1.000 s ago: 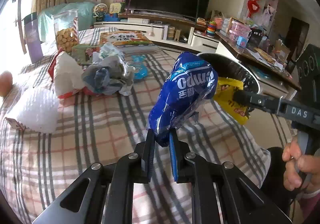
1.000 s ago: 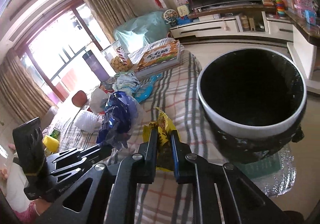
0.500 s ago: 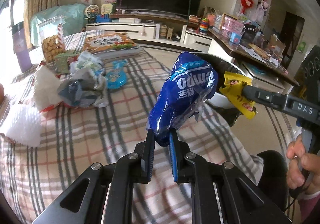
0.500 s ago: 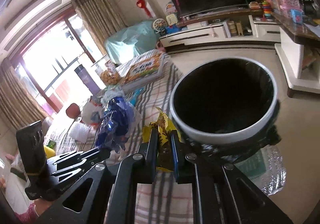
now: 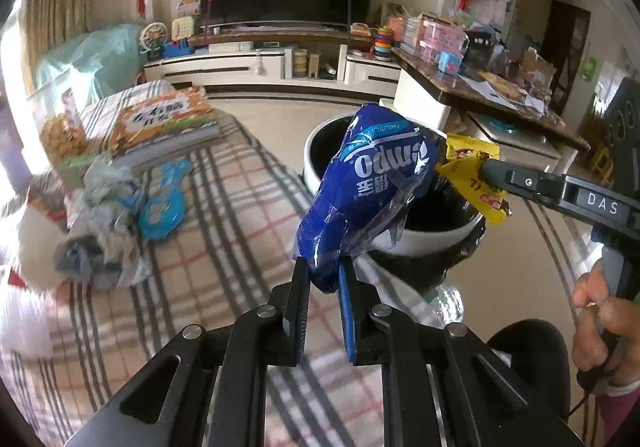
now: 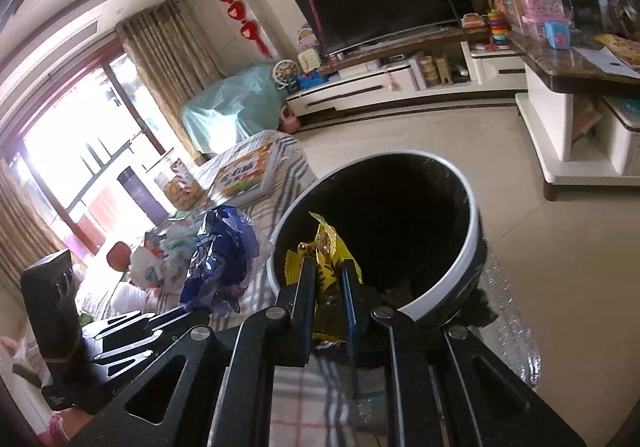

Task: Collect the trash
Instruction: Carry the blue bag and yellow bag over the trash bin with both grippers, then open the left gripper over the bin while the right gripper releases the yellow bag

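- The left gripper (image 5: pixel 323 279) is clamped on a blue wrapper (image 5: pixel 368 191) that sticks up ahead of its tips, at the bin (image 5: pixel 436 235) rim.
- The right gripper (image 6: pixel 327 287) pinches a yellow wrapper (image 6: pixel 326 247) just over the bin's near rim.

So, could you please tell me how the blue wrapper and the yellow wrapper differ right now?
The blue wrapper is larger and puffed out, partly clear film; the yellow wrapper is smaller, crumpled and opaque. The blue one sits in the left claw, the yellow in the right claw. Both are pinched at the trash bin.
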